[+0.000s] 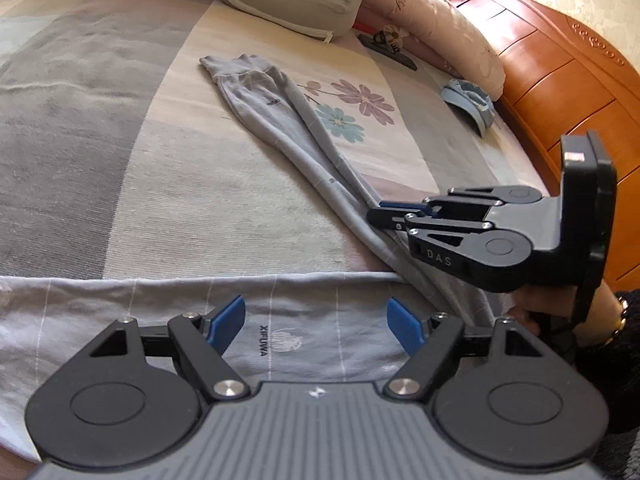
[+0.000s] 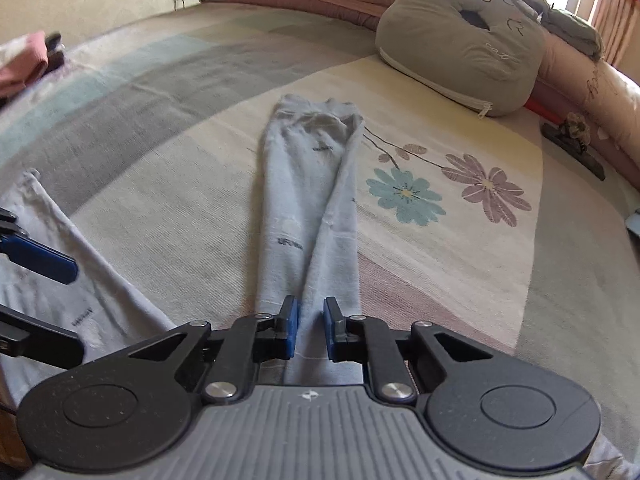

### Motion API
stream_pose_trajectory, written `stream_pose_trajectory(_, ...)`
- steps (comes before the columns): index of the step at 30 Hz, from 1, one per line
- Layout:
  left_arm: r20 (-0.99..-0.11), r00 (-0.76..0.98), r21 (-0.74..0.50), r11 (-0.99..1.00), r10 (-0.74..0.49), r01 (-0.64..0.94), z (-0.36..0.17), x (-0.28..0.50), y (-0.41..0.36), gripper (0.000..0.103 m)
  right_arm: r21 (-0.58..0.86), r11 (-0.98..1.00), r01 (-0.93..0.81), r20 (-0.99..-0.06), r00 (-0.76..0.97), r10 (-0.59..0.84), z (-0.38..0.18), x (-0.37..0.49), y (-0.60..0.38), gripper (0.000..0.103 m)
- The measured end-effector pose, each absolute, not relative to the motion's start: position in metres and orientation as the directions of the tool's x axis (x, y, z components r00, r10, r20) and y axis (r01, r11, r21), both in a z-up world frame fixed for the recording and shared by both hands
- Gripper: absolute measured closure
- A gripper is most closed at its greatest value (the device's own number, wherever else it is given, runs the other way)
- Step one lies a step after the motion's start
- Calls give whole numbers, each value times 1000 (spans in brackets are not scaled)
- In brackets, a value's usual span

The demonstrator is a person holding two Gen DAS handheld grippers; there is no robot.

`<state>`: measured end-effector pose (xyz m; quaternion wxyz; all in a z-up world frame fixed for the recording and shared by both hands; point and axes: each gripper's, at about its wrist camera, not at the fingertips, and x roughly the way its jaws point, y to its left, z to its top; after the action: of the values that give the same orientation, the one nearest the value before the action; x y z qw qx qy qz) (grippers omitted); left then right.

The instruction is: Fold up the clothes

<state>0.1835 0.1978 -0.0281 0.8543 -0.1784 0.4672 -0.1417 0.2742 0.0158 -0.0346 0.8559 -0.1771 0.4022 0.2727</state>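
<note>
Grey leggings (image 2: 308,208): laid out long on the bed, waistband at the far end near the grey pillow, legs running back toward the camera, one leg crossing over the other.
Second garment (image 1: 160,320): pale grey with thin white lines and a small logo, spread flat at the near edge of the bed, under the left gripper.
Right gripper (image 2: 311,328): blue pads pinched in on the ankle end of the leggings, cloth bunched between them, so it's got a grip.
Left gripper (image 1: 318,322): fingers wide apart, hovering over the striped garment, nothing between them.
Bed sheet (image 2: 460,240): striped, with printed flowers just right of the leggings.
Grey pillow (image 2: 460,44): far right, apart from the leggings.
</note>
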Motion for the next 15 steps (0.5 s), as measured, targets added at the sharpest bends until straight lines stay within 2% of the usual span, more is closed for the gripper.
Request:
stream_pose_trajectory(6,-705,543,-501,862,-457,74,-24,185,204,25,14,793,-609,-758,511,406,-13,269,4,98)
stream_pose_trajectory(15,-622,562,-633,773,-545,48,-28,188,217,25,288,677,-677,-718,316,621,-1,253,9,98)
